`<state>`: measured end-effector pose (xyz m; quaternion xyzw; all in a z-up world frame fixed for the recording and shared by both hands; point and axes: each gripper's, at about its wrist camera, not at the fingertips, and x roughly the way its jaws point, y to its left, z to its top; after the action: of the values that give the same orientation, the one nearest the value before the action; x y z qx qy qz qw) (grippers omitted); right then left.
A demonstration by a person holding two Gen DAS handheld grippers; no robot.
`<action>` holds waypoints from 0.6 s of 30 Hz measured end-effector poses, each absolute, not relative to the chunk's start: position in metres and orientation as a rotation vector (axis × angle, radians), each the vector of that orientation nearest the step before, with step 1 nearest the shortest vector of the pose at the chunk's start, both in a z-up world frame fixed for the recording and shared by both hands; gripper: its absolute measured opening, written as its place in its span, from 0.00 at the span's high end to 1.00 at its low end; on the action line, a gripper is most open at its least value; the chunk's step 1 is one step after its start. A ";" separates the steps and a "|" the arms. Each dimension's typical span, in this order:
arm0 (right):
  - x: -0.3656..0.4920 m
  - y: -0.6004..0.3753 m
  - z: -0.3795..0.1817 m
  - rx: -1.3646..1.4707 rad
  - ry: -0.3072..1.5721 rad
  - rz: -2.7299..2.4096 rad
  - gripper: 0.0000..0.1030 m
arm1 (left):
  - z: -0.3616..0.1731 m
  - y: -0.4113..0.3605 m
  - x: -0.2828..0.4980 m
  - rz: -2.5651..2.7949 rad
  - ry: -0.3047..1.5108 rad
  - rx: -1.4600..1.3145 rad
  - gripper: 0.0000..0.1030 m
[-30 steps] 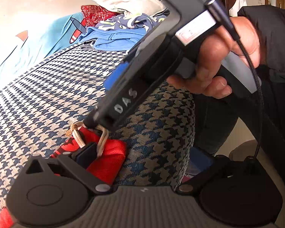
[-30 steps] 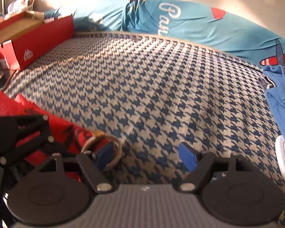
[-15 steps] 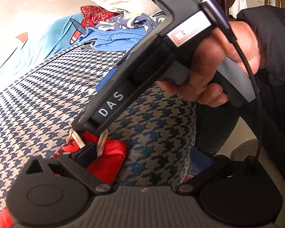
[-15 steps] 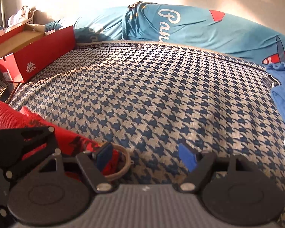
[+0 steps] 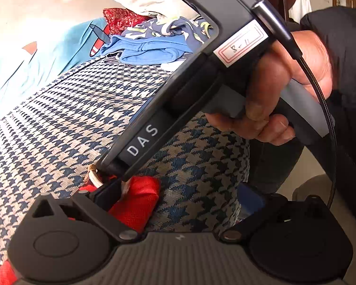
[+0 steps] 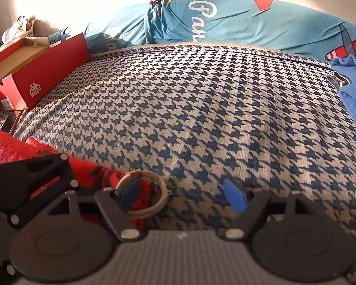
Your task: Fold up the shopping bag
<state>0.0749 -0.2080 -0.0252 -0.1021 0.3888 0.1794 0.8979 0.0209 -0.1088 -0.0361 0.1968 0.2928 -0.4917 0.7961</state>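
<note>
Left gripper: jaws spread wide; left finger rests on the bag corner.
Red woven shopping bag: on the houndstooth bed, low left of both grippers.
Beige rope handle: looped around the right gripper's left finger, apparently.
Right gripper: released, jaws apart.

Left gripper low with fingers spread wide, right gripper likewise spread, gripped by a hand, crossing ahead of the left.

Houndstooth bed; red bag, shoebox, clothes on it
</note>
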 end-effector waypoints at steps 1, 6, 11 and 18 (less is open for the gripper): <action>0.075 -0.208 -0.026 -0.209 0.807 0.371 0.25 | -0.036 -0.108 0.022 -1.055 0.631 0.414 0.00; 0.074 -0.208 -0.028 -0.218 0.810 0.373 0.25 | -0.036 -0.111 0.027 -1.042 0.624 0.430 0.00; 0.075 -0.208 -0.029 -0.222 0.814 0.374 0.25 | -0.039 -0.120 0.031 -1.035 0.594 0.556 0.00; 0.074 -0.208 -0.029 -0.220 0.817 0.375 0.25 | -0.035 -0.127 0.046 -1.042 0.613 0.553 0.00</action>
<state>0.0742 -0.2080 -0.0287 -0.1059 0.3940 0.1809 0.8949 0.0458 -0.1266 -0.0349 0.2568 0.2845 -0.4834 0.7870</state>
